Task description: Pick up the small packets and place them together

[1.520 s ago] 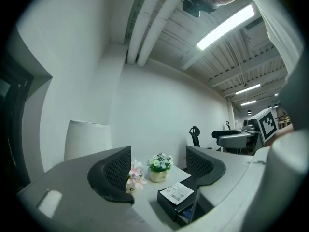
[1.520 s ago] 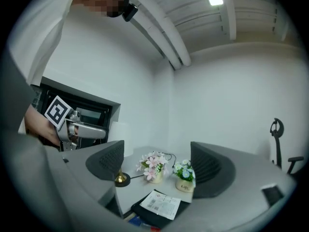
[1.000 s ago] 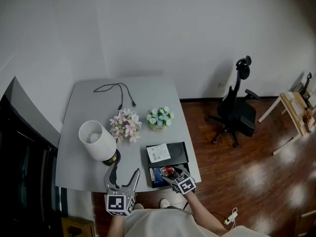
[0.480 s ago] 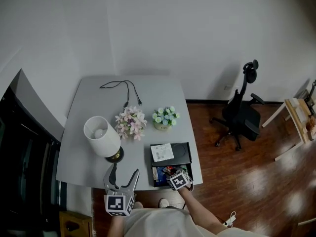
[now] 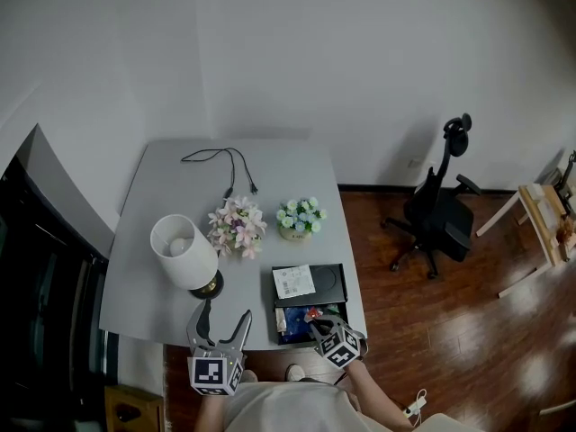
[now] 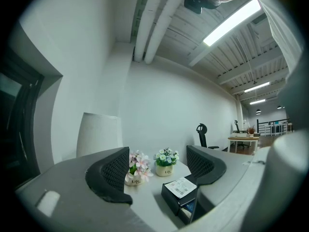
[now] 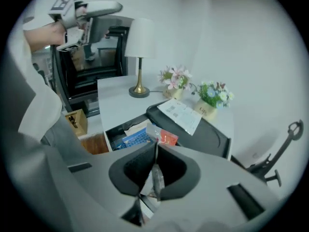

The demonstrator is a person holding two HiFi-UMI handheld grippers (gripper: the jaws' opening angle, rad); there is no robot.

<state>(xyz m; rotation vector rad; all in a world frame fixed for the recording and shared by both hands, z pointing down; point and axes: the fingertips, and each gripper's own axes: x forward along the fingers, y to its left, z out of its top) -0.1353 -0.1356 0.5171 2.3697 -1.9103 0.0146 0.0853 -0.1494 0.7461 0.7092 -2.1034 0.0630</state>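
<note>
Desk edges: grey desk (image 5: 162,286) — black tray (image 5: 326,282) sits at the near-right corner, its near end at the front edge.
Open room: bare top left of the lamp (image 5: 184,251) & across the far half round the cable (image 5: 225,165); wood floor right of the desk is open up to the office chair (image 5: 441,210).
Mid desk: pink flowers (image 5: 236,227) & blue-white flowers (image 5: 300,216) side by side, just behind the tray.
R gripper (image 7: 155,151): over the tray's open near end, tilted down; jaws closing to a pinch, pads pressing the small packet (image 7: 161,137) — red & clear, poking out past the tips.
Other packets: blue packets (image 7: 133,138) lie in the tray's open end, below the held one.
L gripper (image 6: 158,173): off the desk, just short of the front edge by the lamp, aimed across the top; jaws wide apart, nothing between the pads.
R forearm (image 5: 364,394): reaches in from the body at bottom of head view.
</note>
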